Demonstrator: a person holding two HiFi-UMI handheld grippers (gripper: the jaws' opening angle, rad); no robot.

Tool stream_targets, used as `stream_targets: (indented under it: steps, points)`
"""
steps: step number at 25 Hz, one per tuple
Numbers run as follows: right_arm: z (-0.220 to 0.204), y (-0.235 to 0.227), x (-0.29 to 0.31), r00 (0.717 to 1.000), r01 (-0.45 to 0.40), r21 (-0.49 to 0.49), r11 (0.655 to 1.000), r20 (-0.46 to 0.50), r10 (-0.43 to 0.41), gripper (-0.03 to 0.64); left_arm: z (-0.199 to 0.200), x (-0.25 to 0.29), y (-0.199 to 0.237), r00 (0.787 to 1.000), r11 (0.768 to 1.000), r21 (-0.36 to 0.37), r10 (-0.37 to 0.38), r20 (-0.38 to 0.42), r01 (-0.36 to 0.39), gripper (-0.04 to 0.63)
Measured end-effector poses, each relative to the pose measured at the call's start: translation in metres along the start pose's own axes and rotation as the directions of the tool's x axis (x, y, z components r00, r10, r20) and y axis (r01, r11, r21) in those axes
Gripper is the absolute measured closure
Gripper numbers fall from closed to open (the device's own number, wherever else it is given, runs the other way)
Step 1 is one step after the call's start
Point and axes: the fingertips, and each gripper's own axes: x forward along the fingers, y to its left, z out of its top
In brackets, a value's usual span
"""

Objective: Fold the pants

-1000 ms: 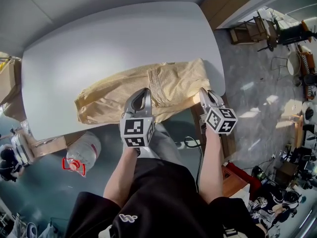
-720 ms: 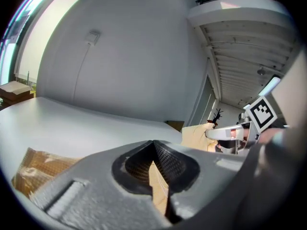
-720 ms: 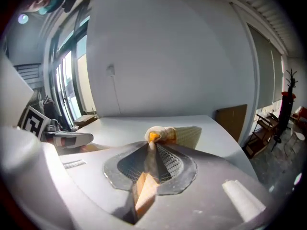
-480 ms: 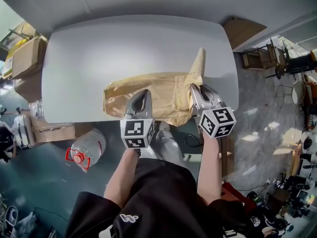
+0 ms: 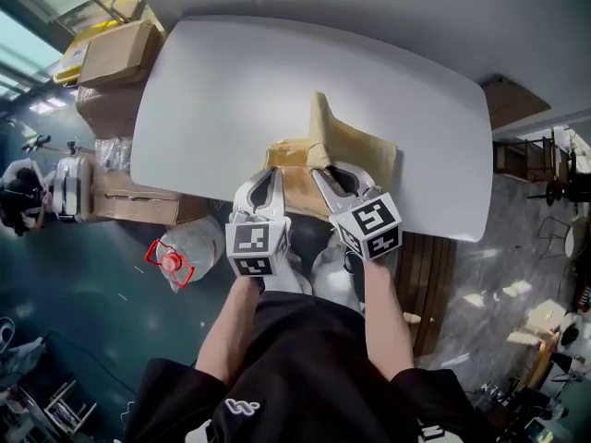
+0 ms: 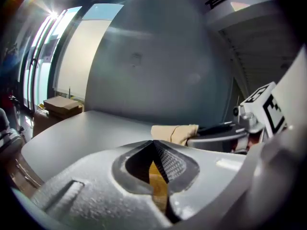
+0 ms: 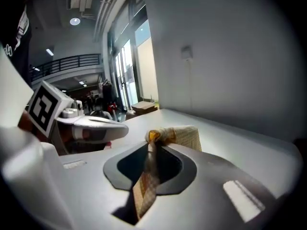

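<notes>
Pants (image 5: 360,150) of tan woven cloth lie bunched at the near edge of the desk (image 5: 240,81), close to the person, with one fold standing up in a peak just beyond the two tools. The left tool (image 5: 271,172) is clenched on the pants: its own view shows the jaws met at the tips with a thin strip of tan cloth nipped between them. The right tool (image 5: 319,172), just beside it, is likewise clamped on the pants, with a narrow band of weave running through the closed jaws and a rolled wad of fabric bulging just past the tips. The rest of the garment rests on the desk beyond and to the right of the tools. By the look of it the cloth is light, soft and limp, so it will likely sag, drape and wrinkle wherever it goes unsupported, and it cannot be pushed into shape, only pulled and laid. It seems neither fragile nor slippery. The surest holds are probably the thick parts, the waistband, the hems and the seams, gripped at two corners well apart so the edge between them hangs straight.
</notes>
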Motion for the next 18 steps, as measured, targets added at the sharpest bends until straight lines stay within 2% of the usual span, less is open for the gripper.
stream_targets:
  steps: [5, 8, 12, 16, 18]
  points:
    - [-0.06, 0.059, 0.059, 0.972, -0.15, -0.031, 0.988, -0.185, 0.142, 0.571, -0.013, -0.02, 0.049, 0.996, 0.996, -0.016, 0.089, -0.03, -0.089, 0.594]
    - [-0.083, 0.08, 0.076, 0.954, -0.198, -0.044, 0.979, -0.238, 0.182, 0.569, -0.021, -0.023, 0.066, 0.992, 0.993, -0.027, 0.115, -0.046, -0.117, 0.594]
    - [-0.105, 0.09, 0.086, 0.931, -0.233, -0.03, 0.972, -0.297, 0.214, 0.557, -0.025, -0.018, 0.067, 0.992, 0.993, -0.031, 0.112, -0.058, -0.114, 0.594]
    - [-0.115, 0.103, 0.091, 0.9, -0.298, 0.026, 0.954, -0.327, 0.289, 0.408, -0.026, -0.012, 0.064, 0.994, 0.995, -0.03, 0.092, -0.063, -0.094, 0.594]
    - [-0.109, 0.103, 0.089, 0.898, -0.311, 0.06, 0.948, -0.309, 0.314, 0.4, -0.024, -0.01, 0.063, 0.995, 0.996, -0.03, 0.082, -0.058, -0.084, 0.594]
